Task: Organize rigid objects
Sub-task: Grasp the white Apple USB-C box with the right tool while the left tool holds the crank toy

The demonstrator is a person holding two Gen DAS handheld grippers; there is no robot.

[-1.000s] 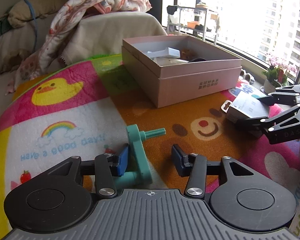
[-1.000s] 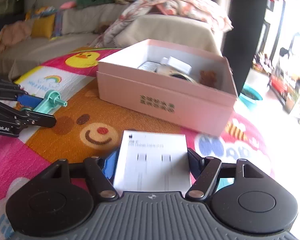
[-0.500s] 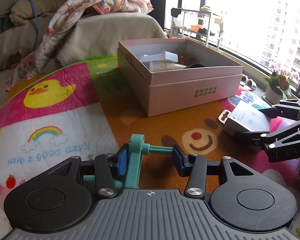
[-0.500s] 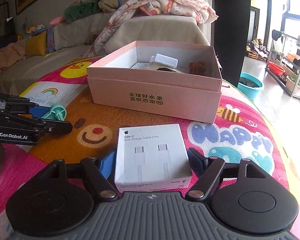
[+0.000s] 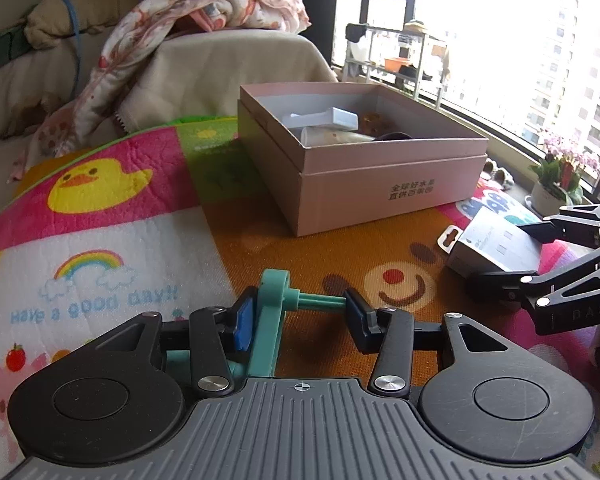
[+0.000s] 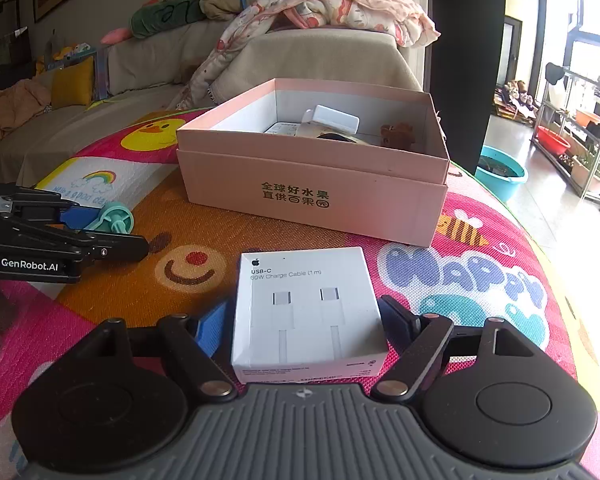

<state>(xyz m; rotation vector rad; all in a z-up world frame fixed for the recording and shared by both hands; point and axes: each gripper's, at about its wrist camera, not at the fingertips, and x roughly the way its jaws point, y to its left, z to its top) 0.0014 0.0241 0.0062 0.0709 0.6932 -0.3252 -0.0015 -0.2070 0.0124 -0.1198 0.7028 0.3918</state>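
While clamped on teal crank (image 5: pixel 274 312), left hand-held gripper (image 5: pixel 300 316); right hand-held gripper (image 6: pixel 300 332) apart, straddling white cable box (image 6: pixel 306 312), pink box (image 6: pixel 320 184) ahead.

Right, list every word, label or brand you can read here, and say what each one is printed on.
"USB-C" and "60W Charge Cable (1 m)": white cable box, under an apple logo.
"全球好水果" and "直供百果园": pink box.
"GenRobot.AI": left gripper.
"HAPPY": play mat.
"Have a good day!!": play mat, by the rainbow.
"DAS", cut off: right gripper.
Fine print on the cable box's front edge: too small to read.
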